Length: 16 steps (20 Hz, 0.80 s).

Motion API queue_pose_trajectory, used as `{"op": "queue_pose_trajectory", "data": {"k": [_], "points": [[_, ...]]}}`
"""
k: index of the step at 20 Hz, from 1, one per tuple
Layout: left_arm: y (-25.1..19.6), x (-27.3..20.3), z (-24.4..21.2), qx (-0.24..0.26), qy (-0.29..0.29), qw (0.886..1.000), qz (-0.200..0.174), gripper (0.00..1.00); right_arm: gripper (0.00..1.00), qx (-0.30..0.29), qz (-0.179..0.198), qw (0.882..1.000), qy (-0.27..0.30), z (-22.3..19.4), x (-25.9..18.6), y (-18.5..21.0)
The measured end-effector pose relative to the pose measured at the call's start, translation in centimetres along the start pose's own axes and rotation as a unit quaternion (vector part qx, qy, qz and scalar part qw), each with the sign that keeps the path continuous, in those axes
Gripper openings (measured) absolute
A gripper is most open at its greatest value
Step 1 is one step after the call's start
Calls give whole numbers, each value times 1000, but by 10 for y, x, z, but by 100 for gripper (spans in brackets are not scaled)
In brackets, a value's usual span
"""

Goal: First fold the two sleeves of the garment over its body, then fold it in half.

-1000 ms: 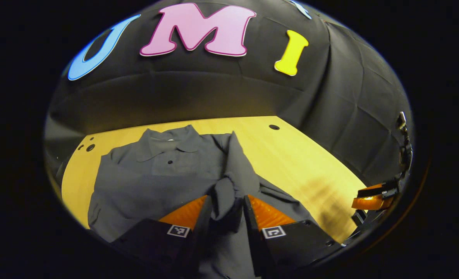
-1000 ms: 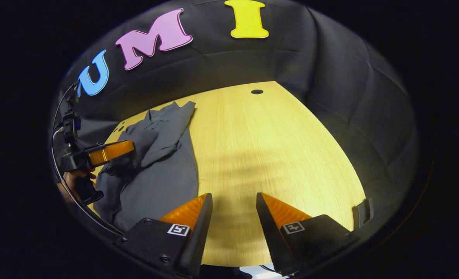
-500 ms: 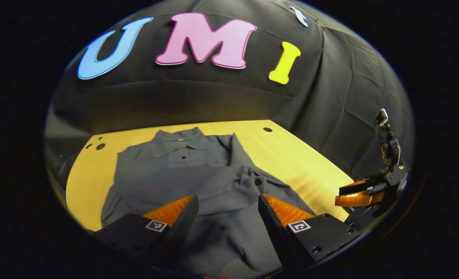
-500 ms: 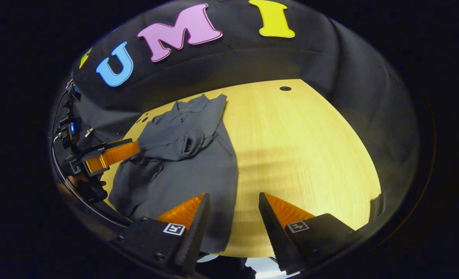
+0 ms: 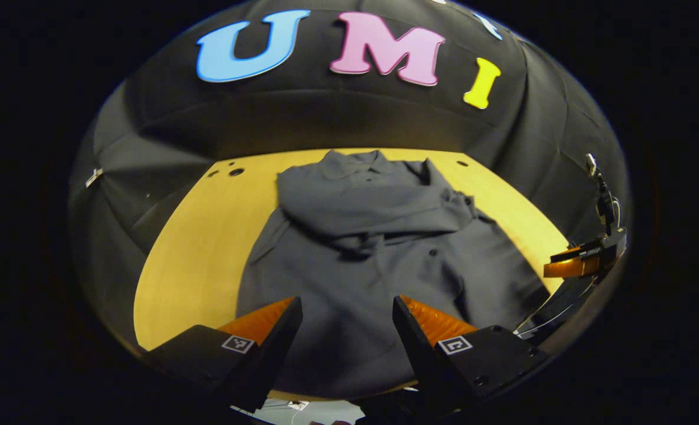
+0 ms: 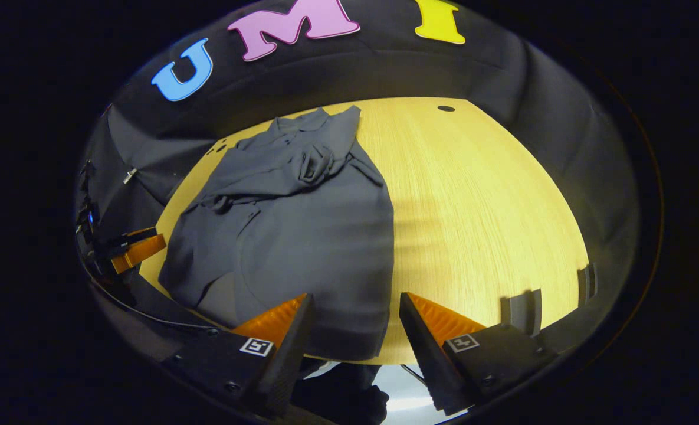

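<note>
A light wooden table (image 5: 196,260) with a straight grain takes up the lower middle of both views. Behind its far edge a black cloth wall (image 5: 302,121) hangs in loose folds and wraps round the table's sides, creased in squares at the right (image 6: 561,147). Small round holes pierce the tabletop: a pair near its far left corner (image 5: 231,172) and one near its far right corner (image 6: 445,108). Soft shadow bands lie across the table's bare right half (image 6: 443,224). Below the table's near edge, a pale floor (image 6: 408,404)
</note>
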<state>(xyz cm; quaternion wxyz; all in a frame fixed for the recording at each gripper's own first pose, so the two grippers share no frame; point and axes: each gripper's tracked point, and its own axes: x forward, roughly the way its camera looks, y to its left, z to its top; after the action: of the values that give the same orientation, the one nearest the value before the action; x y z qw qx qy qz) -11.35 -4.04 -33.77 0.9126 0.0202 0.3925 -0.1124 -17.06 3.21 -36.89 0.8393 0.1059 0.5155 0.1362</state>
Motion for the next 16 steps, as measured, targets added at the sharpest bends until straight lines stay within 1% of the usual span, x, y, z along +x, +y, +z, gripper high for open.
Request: {"op": "queue_pose_trajectory", "data": {"k": [4,7,11,14,15,16], "points": [[53,-12,-43,-10,36,998,46,97,90,-3,-18,1000,21,-21,8,4],[76,-16,-63,5,56,996,66,97,90,1,-28,999,27,-28,12,6],[86,-11,-81,12,80,994,74,97,90,-1,-37,999,32,-32,19,7],[86,-4,-100,12,114,991,73,96,90,-9,-49,998,37,-39,26,5],[82,-5,-103,7,121,990,67,96,90,-11,-52,998,43,-45,29,3],[82,-1,-98,4,110,992,64,96,90,-19,-59,997,43,-46,31,3]]}}
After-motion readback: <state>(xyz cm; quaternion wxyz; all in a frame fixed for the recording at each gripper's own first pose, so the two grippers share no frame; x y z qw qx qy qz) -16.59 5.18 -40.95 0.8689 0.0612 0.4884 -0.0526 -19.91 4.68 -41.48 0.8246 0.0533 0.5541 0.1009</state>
